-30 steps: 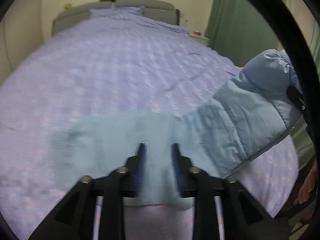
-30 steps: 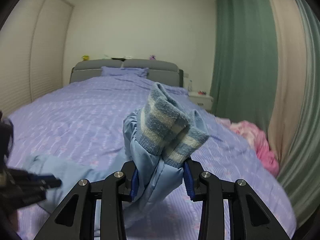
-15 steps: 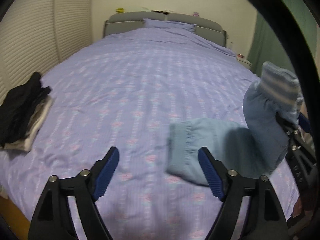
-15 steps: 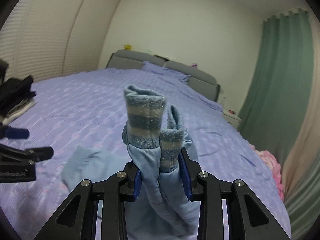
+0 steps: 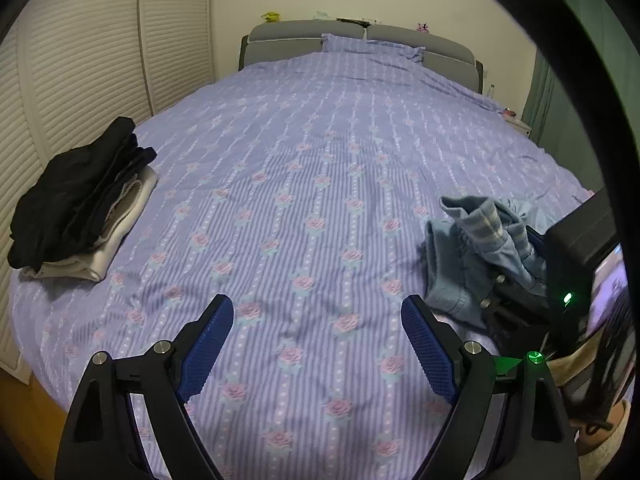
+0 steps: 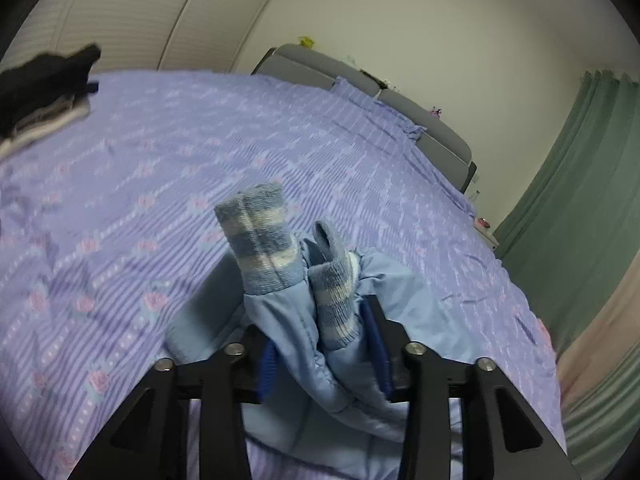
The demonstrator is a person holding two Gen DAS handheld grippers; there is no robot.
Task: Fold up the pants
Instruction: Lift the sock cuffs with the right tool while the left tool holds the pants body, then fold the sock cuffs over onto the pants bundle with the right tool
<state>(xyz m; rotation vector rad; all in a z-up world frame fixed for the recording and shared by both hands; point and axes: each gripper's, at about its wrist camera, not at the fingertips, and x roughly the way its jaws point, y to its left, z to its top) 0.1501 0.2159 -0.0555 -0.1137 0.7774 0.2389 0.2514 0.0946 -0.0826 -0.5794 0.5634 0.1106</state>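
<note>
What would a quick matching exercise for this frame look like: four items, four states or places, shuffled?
Items:
1. left hand-held gripper
2. right hand-held gripper
3. light blue pants
4. dark clothes stack

States/places:
A. folded pile near the bed's left edge
B. open, holding nothing
C. bunched up, striped cuffs sticking upward
D. closed around blue fabric

Pairs: 1-B, 2-D, 3-C, 4-A

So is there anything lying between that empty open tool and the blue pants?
Nothing visible. Only bare bedspread lies between the open left tool and the pants, which the right tool holds. The dark clothes pile sits far off on the other side.
</note>
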